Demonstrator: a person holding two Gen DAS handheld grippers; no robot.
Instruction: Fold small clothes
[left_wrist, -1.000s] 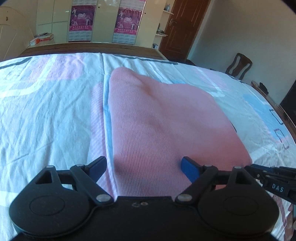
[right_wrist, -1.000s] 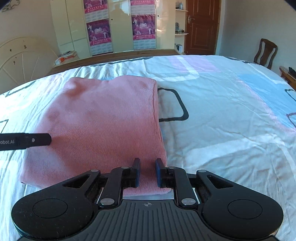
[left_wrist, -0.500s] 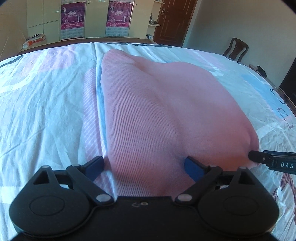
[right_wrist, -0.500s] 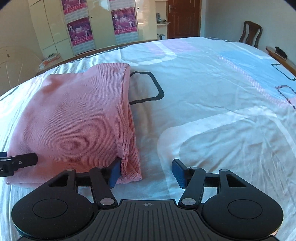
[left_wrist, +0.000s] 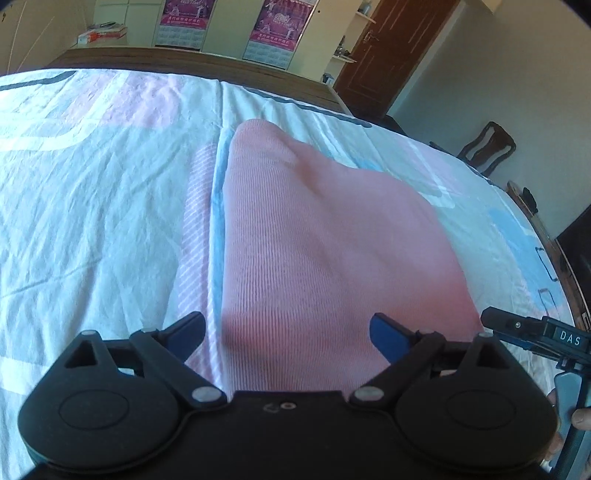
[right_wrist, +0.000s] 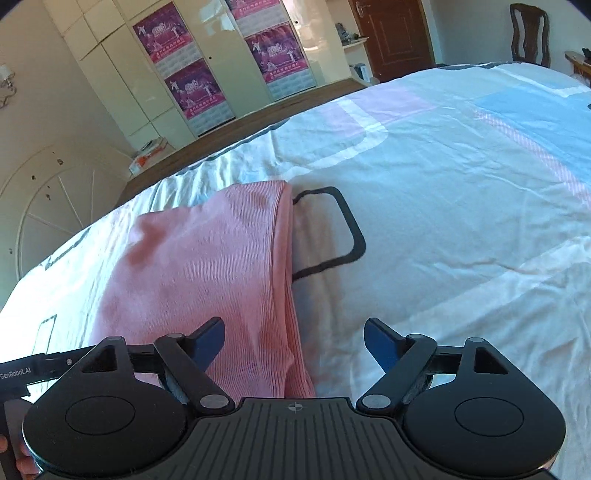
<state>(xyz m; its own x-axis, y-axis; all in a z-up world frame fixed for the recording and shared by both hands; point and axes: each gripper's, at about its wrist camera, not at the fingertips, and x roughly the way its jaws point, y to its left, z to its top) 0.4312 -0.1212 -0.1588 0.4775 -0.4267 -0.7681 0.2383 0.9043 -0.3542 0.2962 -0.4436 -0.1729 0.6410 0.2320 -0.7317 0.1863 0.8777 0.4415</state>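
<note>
Pink ribbed sweater (left_wrist: 325, 258), folded, lies flat on the bed (left_wrist: 92, 206), at centre of the left wrist view. We see the left hand-held gripper (left_wrist: 288, 330) spread wide over its near edge, gripping nothing. The right hand-held gripper (right_wrist: 293, 341) has just been opening; its pads clear the sweater's right-hand edge.
</note>
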